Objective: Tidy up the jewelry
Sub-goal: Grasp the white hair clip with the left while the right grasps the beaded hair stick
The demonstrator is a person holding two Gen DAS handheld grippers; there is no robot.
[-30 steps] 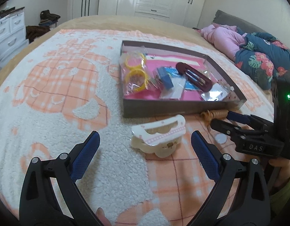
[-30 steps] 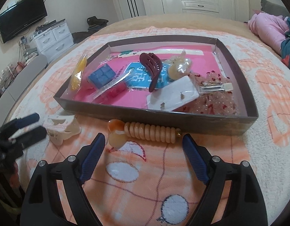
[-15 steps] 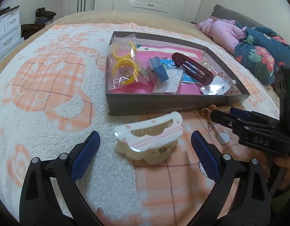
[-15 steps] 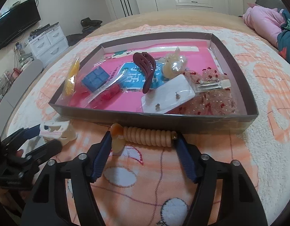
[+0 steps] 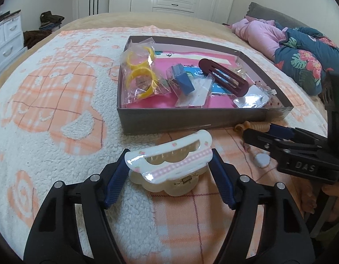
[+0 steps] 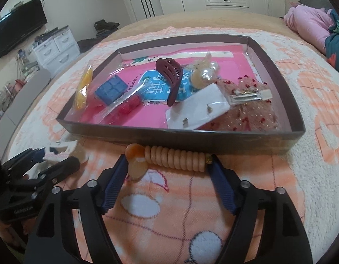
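Note:
A white hair claw clip with a pink checked band lies on the orange-and-white blanket, in front of the dark box. My left gripper is closing, and its blue pads press on the clip's two ends. An orange coiled bracelet with a large bead lies against the box's front wall. My right gripper straddles it lengthwise. Its jaws are opening and its pads stand just at the bracelet's ends. The bracelet rests on the blanket. In the left wrist view the right gripper shows at the right.
The box holds bagged yellow rings, a blue cube, a maroon hair clip, a white earring card and a pearl piece. Pink and floral clothes lie at the right. White drawers stand beyond the bed.
The left jaws came in from wide apart onto the ends of the white claw clip. The right jaws narrowed onto the orange bracelet, squeezing it shorter, then widened a little.

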